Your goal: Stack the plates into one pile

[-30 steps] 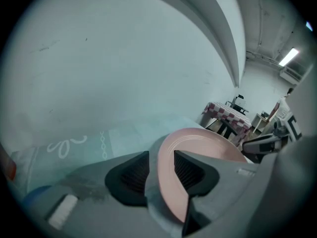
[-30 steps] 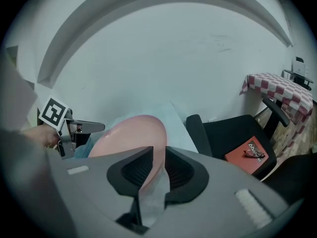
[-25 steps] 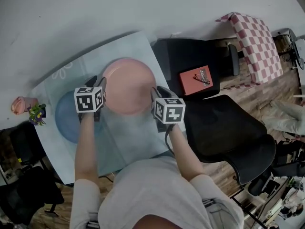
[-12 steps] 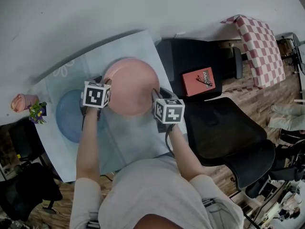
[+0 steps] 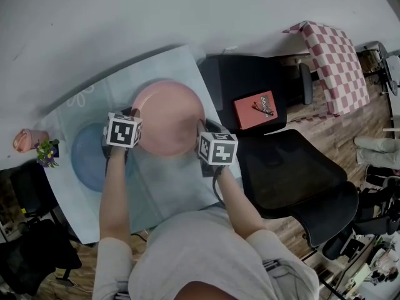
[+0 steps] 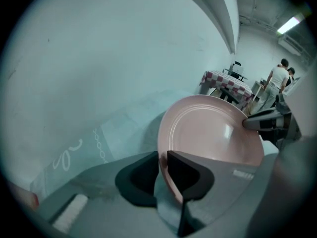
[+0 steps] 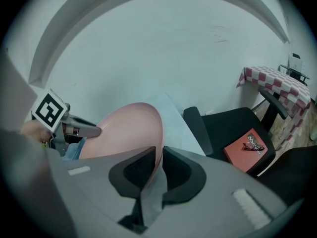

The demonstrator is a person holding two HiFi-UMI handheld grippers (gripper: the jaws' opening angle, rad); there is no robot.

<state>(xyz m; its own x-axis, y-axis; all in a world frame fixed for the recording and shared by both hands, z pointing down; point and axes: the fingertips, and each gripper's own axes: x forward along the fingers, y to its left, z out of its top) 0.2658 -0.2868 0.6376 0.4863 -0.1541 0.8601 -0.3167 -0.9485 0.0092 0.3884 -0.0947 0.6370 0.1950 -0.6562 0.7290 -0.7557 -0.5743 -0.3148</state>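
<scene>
A pink plate [image 5: 167, 117] lies on the pale blue tablecloth [image 5: 169, 186], and both grippers hold it at opposite rims. My left gripper [image 5: 133, 116] grips its left rim; its jaws have just been closing and now press on the edge [image 6: 163, 167]. On the right rim my right gripper [image 5: 201, 130] has also just been closing, and its pads clamp the edge [image 7: 157, 160]. A blue plate [image 5: 87, 158] sits on the cloth to the left, partly under my left hand. Between the two grippers the pink plate [image 6: 213, 133] shows whole.
Two black office chairs [image 5: 294, 174] stand close by the table's right edge, one with a red book [image 5: 255, 110] on it. A checkered cloth [image 5: 334, 61] hangs farther right. A pink object and small flowers [image 5: 37, 144] lie at the table's left edge. People stand far off [image 6: 280, 78].
Both grippers have closed onto the pink plate's rims; a second ago their jaws stood wider beside it. The left gripper has turned a little at the left rim.
</scene>
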